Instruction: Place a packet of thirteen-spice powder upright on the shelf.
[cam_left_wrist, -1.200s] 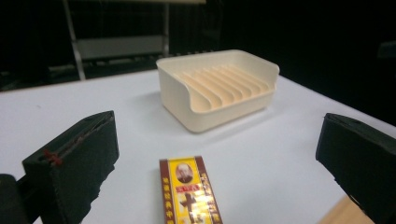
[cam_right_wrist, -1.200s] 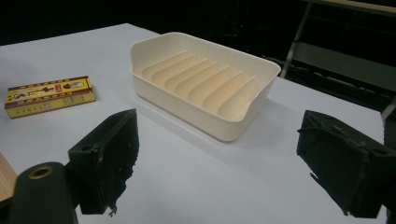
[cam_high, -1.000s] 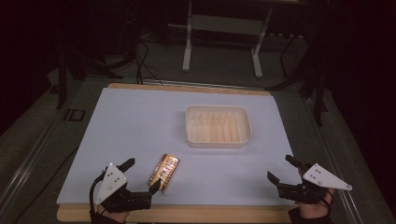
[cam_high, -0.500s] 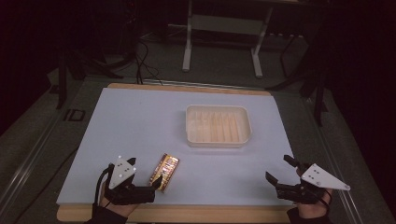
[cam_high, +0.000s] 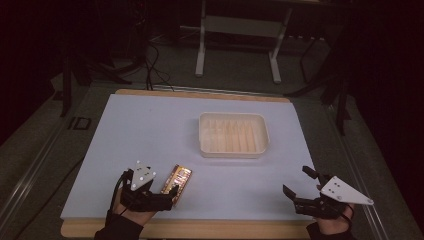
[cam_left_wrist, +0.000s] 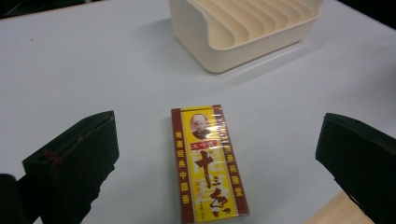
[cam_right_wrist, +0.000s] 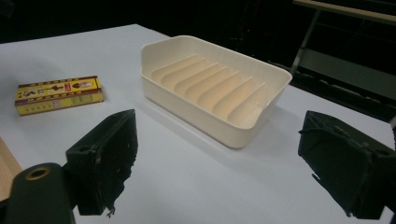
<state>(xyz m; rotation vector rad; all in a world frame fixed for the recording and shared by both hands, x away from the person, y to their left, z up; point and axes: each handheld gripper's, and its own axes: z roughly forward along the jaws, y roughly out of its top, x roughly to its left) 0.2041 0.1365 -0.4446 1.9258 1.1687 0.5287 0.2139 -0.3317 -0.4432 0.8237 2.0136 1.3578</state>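
High view overhead, facing forward; both gripper views low, close, sharing the ribbed tray (cam_high: 233, 135).

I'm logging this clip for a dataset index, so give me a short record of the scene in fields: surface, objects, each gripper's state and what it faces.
surface: white table top with a wooden edge
box: yellow and brown packet, lying flat, printed face up, near the front edge
tray: cream ribbed tray, empty, apart from the packet
left gripper: left gripper, jaws open, one on each side of the packet, not touching it
right gripper: right gripper, jaws open, holding nothing, facing the tray
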